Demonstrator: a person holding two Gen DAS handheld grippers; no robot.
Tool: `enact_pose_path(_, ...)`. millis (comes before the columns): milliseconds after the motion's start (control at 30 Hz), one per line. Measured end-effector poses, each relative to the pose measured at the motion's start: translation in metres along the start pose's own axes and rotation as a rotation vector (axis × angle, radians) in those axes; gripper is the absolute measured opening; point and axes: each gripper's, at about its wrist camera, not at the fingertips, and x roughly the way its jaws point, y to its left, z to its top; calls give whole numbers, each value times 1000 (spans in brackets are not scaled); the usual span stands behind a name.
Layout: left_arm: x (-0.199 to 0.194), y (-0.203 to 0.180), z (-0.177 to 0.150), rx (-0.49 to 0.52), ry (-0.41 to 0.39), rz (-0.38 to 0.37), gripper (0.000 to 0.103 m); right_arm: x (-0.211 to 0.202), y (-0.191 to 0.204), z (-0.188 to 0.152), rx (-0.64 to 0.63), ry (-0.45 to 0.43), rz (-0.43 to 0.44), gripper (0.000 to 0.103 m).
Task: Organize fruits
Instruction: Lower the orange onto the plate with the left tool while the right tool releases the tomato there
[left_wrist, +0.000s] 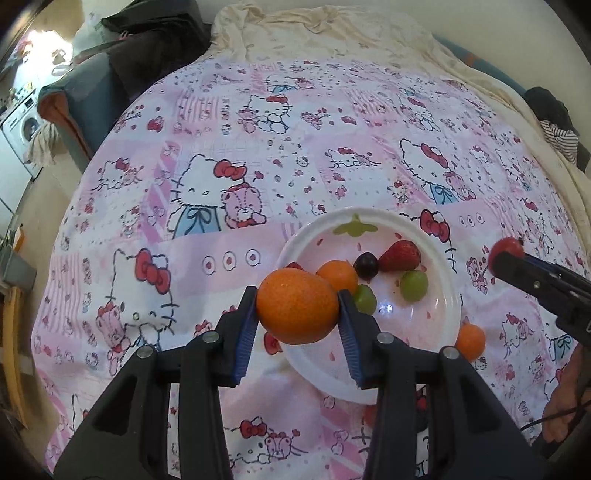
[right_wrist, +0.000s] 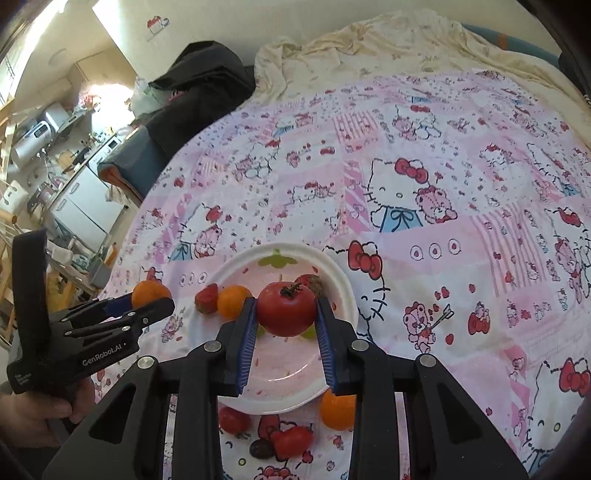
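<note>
My left gripper (left_wrist: 297, 295) is shut on a large orange (left_wrist: 295, 314), held just above the near-left rim of a white plate (left_wrist: 406, 332). In the plate lie a small orange (left_wrist: 338, 275), a dark grape (left_wrist: 365, 264), a strawberry (left_wrist: 400, 254) and two green grapes (left_wrist: 413, 284). My right gripper (right_wrist: 285, 302) is shut on a red tomato (right_wrist: 286, 310) with a green stem, over the middle of the plate (right_wrist: 280, 369). The left gripper (right_wrist: 162, 301) with its orange (right_wrist: 149, 291) shows at the left of the right wrist view.
Loose on the pink cartoon-cat bedspread (right_wrist: 443, 184) near the plate's front edge lie an orange (right_wrist: 336, 410), two tomatoes (right_wrist: 232, 419) and a dark fruit (right_wrist: 260, 448). A dark garment (right_wrist: 199, 85) lies at the bed's far left. A hand (right_wrist: 29, 413) grips the left tool.
</note>
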Motion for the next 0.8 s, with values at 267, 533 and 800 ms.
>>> enact_pose_path(267,21,-4,-2,6,39,-32,38,33,-4,1,1,78,-2,32)
enact_pose_path(533,40,-12,-11,44,79,-37,39,66,-10,-10,8,208,-26,32)
enact_pose_path(800,44,-14,-14,62,73,-27,40,85,-19,-20,29,295,-68,33)
